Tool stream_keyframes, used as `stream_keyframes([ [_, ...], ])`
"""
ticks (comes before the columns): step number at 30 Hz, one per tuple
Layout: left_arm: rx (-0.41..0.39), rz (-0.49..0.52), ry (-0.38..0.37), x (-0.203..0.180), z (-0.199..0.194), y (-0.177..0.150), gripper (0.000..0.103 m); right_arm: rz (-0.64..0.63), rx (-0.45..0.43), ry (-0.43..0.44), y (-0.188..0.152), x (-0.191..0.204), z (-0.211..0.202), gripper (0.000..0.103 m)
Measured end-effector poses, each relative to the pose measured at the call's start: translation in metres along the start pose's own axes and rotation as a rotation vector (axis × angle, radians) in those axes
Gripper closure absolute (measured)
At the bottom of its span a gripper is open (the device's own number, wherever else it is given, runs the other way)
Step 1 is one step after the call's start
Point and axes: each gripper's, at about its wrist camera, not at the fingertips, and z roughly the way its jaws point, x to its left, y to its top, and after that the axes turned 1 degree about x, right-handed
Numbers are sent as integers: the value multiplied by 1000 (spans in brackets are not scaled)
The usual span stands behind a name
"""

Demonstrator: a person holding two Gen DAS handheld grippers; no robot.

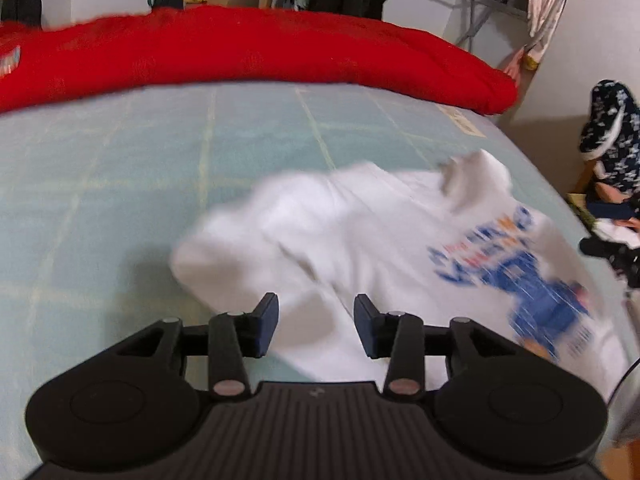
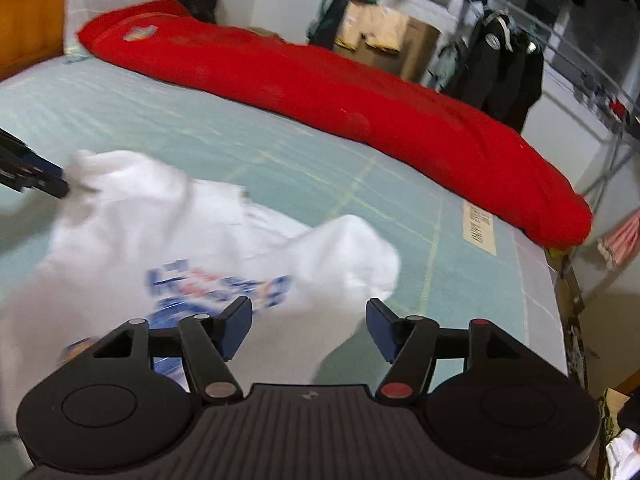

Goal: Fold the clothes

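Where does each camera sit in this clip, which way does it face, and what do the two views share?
Left wrist: on the left gripper, angled down across the bed; its own open jaws show above the white T-shirt.
Right wrist: on the right gripper, angled down at the same shirt; its open jaws show, with the left gripper at the left edge.
Shared: T-shirt, bed, red blanket.

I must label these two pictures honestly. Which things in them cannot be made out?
- Print on the white shirt: motion blur in both views, unreadable.
- Shirt's near hem: hidden behind the left tongs and the right tongs.
- Label on the mattress: too small.
- Red duvet: left end cut off.
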Motion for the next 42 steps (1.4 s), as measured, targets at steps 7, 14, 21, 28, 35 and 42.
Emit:
stream_keyframes([
  [7, 24, -267, -186, 2, -1, -70, 65, -13, -77, 96, -46, 62, -56, 31],
  [14, 10, -535, -327, 11, 28, -108, 65, 183, -122, 195, -92, 83, -80, 31],
  [21, -35, -653, -351, 26, 61, -103, 81, 291, -130, 227, -108, 83, -77, 31],
  [28, -64, -727, -418, 29, 87, -95, 87, 305, -150, 268, -98, 85, -65, 31],
  [35, -105, -718, -455, 21, 102, -98, 91, 314, -154, 290, -95, 88, -56, 30],
  [42, -105, -663, -373, 11, 103, -86, 96, 337, -137, 267, -100, 85, -53, 30],
])
